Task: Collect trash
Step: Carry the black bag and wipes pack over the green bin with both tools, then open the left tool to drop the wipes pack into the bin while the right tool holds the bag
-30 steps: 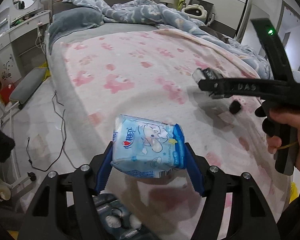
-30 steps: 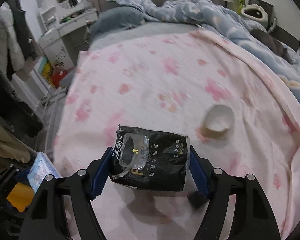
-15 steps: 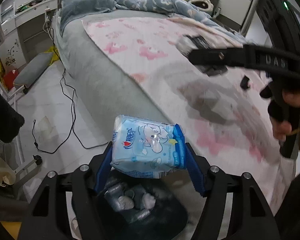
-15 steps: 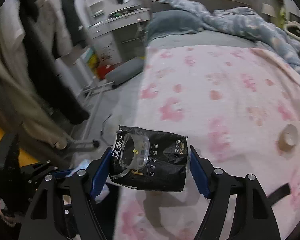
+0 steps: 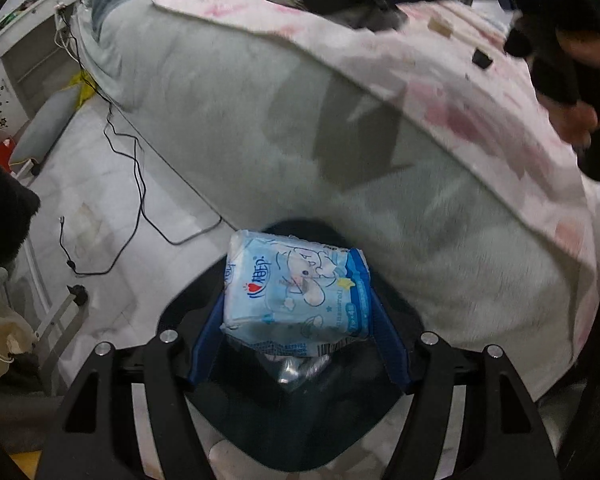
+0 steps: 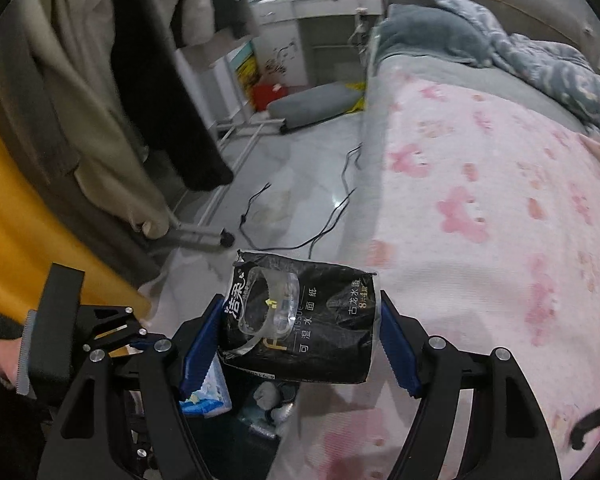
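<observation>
In the left wrist view my left gripper (image 5: 298, 332) is shut on a light blue tissue pack (image 5: 296, 284) with a cartoon print. It hangs right over a dark trash bin (image 5: 300, 440) on the floor beside the bed. Crumpled clear plastic (image 5: 296, 368) lies in the bin. In the right wrist view my right gripper (image 6: 300, 332) is shut on a black tissue pack (image 6: 300, 320) above the bed's edge. Below and left of it I see the blue pack (image 6: 208, 392) again, and the bin's trash (image 6: 268, 400). The right gripper is a dark blur at the top right of the left wrist view.
The bed has a pink patterned blanket (image 6: 480, 200) and a grey side (image 5: 260, 120) close behind the bin. A black cable (image 5: 136, 184) trails on the floor. Hanging clothes (image 6: 100, 80) and a rack foot (image 6: 204, 236) stand left. A hand (image 5: 580, 112) holds the right gripper.
Both grippers have left the bed top and swung towards its side. The left one has sunk until its blue pack hangs over the bin. Both packs stay gripped.
</observation>
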The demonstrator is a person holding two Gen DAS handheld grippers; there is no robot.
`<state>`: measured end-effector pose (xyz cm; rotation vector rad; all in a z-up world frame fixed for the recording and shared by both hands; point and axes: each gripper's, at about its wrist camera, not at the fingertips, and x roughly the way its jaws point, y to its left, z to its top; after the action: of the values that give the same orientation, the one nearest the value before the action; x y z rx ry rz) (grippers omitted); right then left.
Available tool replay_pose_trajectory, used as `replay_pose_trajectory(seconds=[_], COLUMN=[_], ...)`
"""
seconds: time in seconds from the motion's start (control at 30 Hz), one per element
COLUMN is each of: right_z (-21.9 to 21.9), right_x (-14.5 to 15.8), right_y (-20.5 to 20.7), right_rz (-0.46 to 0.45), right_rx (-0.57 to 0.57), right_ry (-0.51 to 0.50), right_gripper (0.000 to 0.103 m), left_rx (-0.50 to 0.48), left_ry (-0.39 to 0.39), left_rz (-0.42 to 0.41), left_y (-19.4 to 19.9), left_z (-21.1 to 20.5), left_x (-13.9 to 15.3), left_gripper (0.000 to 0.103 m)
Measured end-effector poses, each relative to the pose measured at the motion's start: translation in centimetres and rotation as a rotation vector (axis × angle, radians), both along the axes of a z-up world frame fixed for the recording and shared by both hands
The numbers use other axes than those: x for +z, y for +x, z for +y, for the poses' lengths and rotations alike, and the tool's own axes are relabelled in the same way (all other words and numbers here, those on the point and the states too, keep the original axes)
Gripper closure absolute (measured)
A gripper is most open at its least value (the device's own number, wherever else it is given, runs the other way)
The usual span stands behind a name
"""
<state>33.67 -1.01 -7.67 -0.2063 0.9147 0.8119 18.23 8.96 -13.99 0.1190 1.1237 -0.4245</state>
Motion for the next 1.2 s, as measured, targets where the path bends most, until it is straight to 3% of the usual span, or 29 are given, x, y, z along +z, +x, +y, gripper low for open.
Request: replay_pose_trajectory(seconds=[0.17,0.63,0.9,1.2], right_z=[2.3,6.8,8.8,10.8], right_x=[-0.9,-4.1,-6.0,-9.6], right_y=[-0.6,-2.3,-3.1,-3.7], right_rz=[0.012,0.058,0.096,0.139], right_rx=[0.067,0.165,0.219,0.258], right_ry=[-0.022,-0.127,-0.160,-0.247], right_gripper=[0.029,0.029,0.029,0.029], left_rx=[-0.027,-0.153,-0.145,-0.101], left_ry=[-0.003,0.081,0.097,0.045], left_rz=[0.070,0.254,0.257,0.204], left_y=[-0.7,-3.2,-3.6,-4.7], left_z=[0.5,0.0,1.5,3.7], left_x=[-1.8,-7.3,-7.7,-5.5], left_gripper=[0.032,0.030,0.018,0.017])
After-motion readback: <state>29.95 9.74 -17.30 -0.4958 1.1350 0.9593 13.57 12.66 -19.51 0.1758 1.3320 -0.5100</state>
